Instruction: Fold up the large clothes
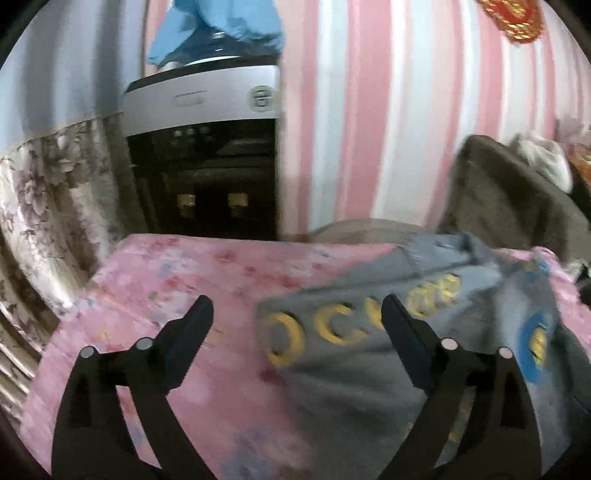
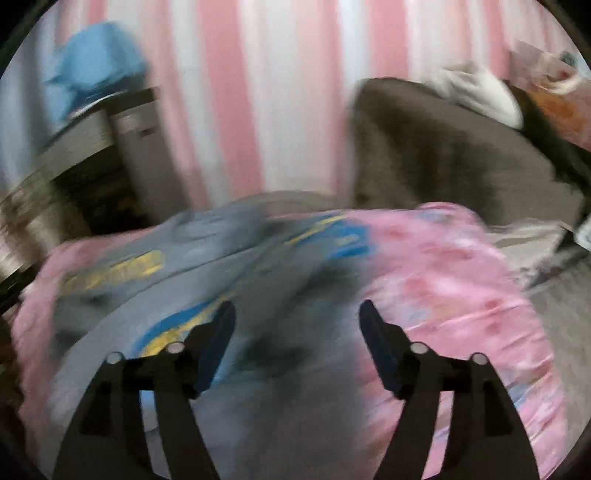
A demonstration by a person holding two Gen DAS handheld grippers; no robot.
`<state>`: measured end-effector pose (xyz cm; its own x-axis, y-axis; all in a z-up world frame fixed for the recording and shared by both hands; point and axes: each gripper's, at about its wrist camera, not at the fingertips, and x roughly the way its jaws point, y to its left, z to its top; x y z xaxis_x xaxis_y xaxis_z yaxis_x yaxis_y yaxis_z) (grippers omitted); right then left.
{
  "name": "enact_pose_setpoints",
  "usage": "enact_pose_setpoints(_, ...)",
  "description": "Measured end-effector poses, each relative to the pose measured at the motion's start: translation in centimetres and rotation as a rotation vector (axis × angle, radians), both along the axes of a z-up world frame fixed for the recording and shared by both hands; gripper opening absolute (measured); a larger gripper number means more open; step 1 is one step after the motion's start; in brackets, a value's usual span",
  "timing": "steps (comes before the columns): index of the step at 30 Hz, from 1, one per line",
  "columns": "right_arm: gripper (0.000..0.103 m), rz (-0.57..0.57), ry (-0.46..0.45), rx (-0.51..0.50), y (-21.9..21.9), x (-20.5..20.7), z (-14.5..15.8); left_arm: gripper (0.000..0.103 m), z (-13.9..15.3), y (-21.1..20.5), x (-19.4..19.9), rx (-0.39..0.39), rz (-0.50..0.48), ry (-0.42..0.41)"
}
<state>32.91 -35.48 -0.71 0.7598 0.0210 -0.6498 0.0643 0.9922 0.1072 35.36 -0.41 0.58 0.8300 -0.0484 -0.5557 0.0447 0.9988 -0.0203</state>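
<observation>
A grey garment (image 1: pixel 354 373) with yellow letters and a blue print lies crumpled on a pink floral cloth (image 1: pixel 177 280). My left gripper (image 1: pixel 297 306) is open and empty above the garment's left edge; its right finger hangs over the yellow letters. In the right wrist view the same grey garment (image 2: pixel 266 295) spreads across the pink cloth (image 2: pixel 454 280). My right gripper (image 2: pixel 297 312) is open and empty above the garment's right part. The right view is blurred by motion.
A silver and black appliance (image 1: pixel 207 162) with a blue cloth (image 1: pixel 218 29) on top stands behind the cloth-covered surface. A pink and white striped curtain (image 1: pixel 369 110) fills the back. A brown cushion (image 2: pixel 450 147) sits at the right. A floral drape (image 1: pixel 48 206) hangs at the left.
</observation>
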Motion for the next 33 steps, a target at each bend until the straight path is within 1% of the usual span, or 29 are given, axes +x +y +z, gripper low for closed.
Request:
enact_pose_setpoints(1,0.081,0.054,0.004,-0.007,2.0,-0.7,-0.1,0.096,0.1,-0.4,-0.8,0.000,-0.004,-0.008)
enact_pose_setpoints(3,0.082,0.140,0.034,-0.028,5.9,-1.3,-0.7,0.097,0.3,-1.7,-2.6,0.000,-0.027,-0.020)
enact_pose_setpoints(5,0.082,0.171,0.058,-0.048,8.5,-2.0,-1.7,0.098,0.4,-2.4,-4.7,-0.022,-0.056,-0.026)
enact_pose_setpoints(6,0.084,0.168,0.060,-0.083,9.3,-2.1,-2.1,0.099,0.4,-2.5,-5.4,-0.019,-0.065,-0.030)
enact_pose_setpoints(7,0.084,0.151,0.071,-0.136,10.0,-1.9,-2.6,0.099,0.3,-2.8,-6.6,0.002,-0.077,-0.037)
enact_pose_setpoints(8,0.084,0.129,0.086,-0.162,10.1,-1.5,-3.2,0.099,0.3,-3.0,-7.3,0.018,-0.083,-0.046)
enact_pose_setpoints(9,0.084,0.092,0.102,-0.169,10.2,-1.0,-3.9,0.099,0.3,-3.2,-8.2,0.037,-0.091,-0.065)
enact_pose_setpoints(11,0.084,0.054,0.131,-0.118,9.2,0.2,-4.6,0.099,0.2,-3.1,-9.1,0.052,-0.098,-0.080)
enact_pose_setpoints(12,0.076,0.046,0.178,-0.062,8.9,1.2,-5.6,0.099,0.0,-2.9,-9.4,0.034,-0.107,-0.077)
enact_pose_setpoints(13,0.058,0.055,0.201,-0.032,8.8,1.8,-6.1,0.099,-0.1,-2.5,-9.6,0.011,-0.110,-0.069)
enact_pose_setpoints(14,0.033,0.075,0.229,-0.012,9.0,2.2,-6.7,0.099,-0.2,-2.2,-9.6,-0.001,-0.109,-0.062)
enact_pose_setpoints(15,0.013,0.066,0.205,-0.044,9.3,1.8,-6.5,0.099,-0.3,-1.8,-9.8,-0.012,-0.112,-0.058)
enact_pose_setpoints(16,0.009,0.067,0.179,-0.062,9.4,1.3,-5.9,0.099,-0.3,-1.6,-9.8,-0.014,-0.113,-0.057)
enact_pose_setpoints(17,0.008,0.072,0.143,-0.080,9.5,0.4,-5.0,0.099,-0.1,-1.2,-10.0,0.001,-0.106,-0.061)
enact_pose_setpoints(18,0.007,0.065,0.099,-0.104,9.2,-0.8,-3.8,0.099,0.2,-0.8,-10.1,0.020,-0.095,-0.070)
enact_pose_setpoints(20,0.006,0.036,0.038,-0.142,7.9,-2.7,-2.1,0.099,0.8,0.2,-10.2,0.031,-0.081,-0.082)
enact_pose_setpoints(21,0.006,-0.002,-0.007,-0.174,6.4,-4.2,-1.0,0.099,1.1,0.6,-10.1,0.032,-0.073,-0.085)
enact_pose_setpoints(22,0.006,-0.034,-0.026,-0.195,5.4,-5.1,-0.3,0.099,1.5,1.1,-10.1,0.034,-0.059,-0.090)
enact_pose_setpoints(24,0.006,-0.153,-0.073,-0.235,1.4,-7.9,1.4,0.099,1.9,2.1,-10.0,0.040,-0.038,-0.093)
enact_pose_setpoints(26,0.008,-0.303,-0.064,-0.321,-3.6,-10.6,2.2,0.100,2.1,2.7,-9.8,0.034,-0.026,-0.088)
enact_pose_setpoints(27,0.012,-0.360,-0.034,-0.342,-5.6,-11.3,2.2,0.100,2.1,2.9,-9.6,0.033,-0.021,-0.081)
enact_pose_setpoints(28,0.013,-0.424,0.023,-0.393,-7.8,-11.9,1.8,0.100,2.0,3.0,-9.2,0.029,-0.020,-0.073)
enact_pose_setpoints(29,0.028,-0.466,0.066,-0.434,-9.3,-12.2,1.6,0.100,2.0,3.1,-8.8,0.025,-0.022,-0.063)
enact_pose_setpoints(30,0.050,-0.530,0.089,-0.461,-11.1,-13.1,1.8,0.100,1.9,3.1,-8.5,0.018,-0.026,-0.053)
enact_pose_setpoints(31,0.055,-0.583,0.060,-0.458,-12.3,-14.5,2.7,0.100,1.8,2.9,-8.3,0.013,-0.027,-0.049)
enact_pose_setpoints(32,0.059,-0.609,0.017,-0.444,-12.6,-15.4,3.6,0.100,1.8,2.7,-8.0,0.009,-0.029,-0.046)
enact_pose_setpoints(33,0.071,-0.633,-0.063,-0.409,-12.5,-16.7,5.4,0.100,1.9,2.5,-7.7,0.010,-0.031,-0.047)
